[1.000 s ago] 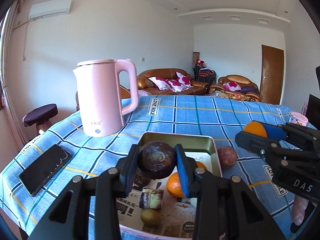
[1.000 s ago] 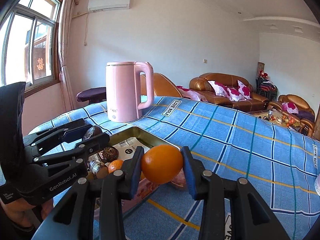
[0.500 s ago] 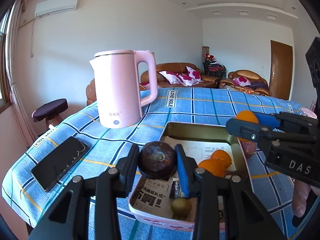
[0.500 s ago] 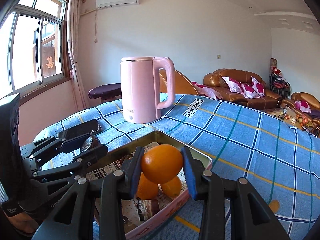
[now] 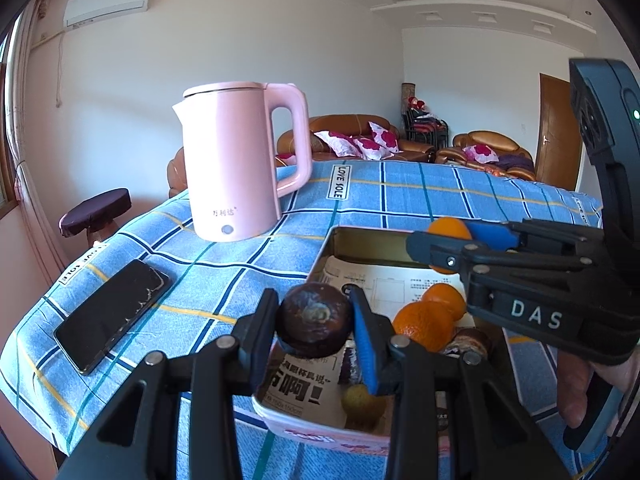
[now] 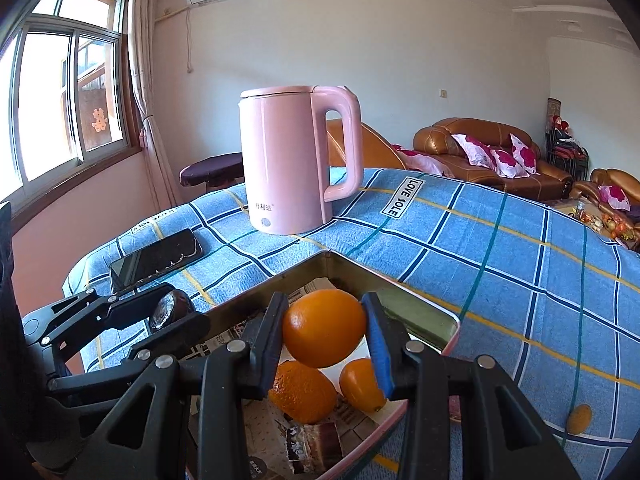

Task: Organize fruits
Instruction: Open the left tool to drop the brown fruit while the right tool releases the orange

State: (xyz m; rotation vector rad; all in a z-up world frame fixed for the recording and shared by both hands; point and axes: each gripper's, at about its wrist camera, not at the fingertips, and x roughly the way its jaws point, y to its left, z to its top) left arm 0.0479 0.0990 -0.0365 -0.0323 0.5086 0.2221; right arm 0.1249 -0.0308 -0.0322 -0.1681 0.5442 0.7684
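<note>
My left gripper (image 5: pixel 314 322) is shut on a dark brown round fruit (image 5: pixel 314 318), held above the near left end of a metal tin (image 5: pixel 360 236) lined with newspaper. My right gripper (image 6: pixel 325 330) is shut on an orange (image 6: pixel 325 326) and hangs over the same tin (image 6: pixel 416 306). Inside the tin lie two oranges (image 6: pixel 302 390), a small yellow-green fruit (image 5: pixel 360 400) and wrapped snacks (image 6: pixel 316 446). In the left wrist view the right gripper (image 5: pixel 444 246) reaches in from the right with its orange (image 5: pixel 448 228). The left gripper (image 6: pixel 172 312) shows at the left of the right wrist view.
A pink kettle (image 5: pixel 240 160) stands behind the tin on the blue checked tablecloth (image 6: pixel 500 240). A black phone (image 5: pixel 112 314) lies near the table's left edge. A small yellow fruit (image 6: pixel 579 419) sits on the cloth right of the tin. A stool (image 5: pixel 94 212) and sofas (image 6: pixel 496 156) lie beyond.
Both grippers have shifted left, still gripping their fruit. The right gripper with its orange now hangs over the tin instead of beside its right edge.
</note>
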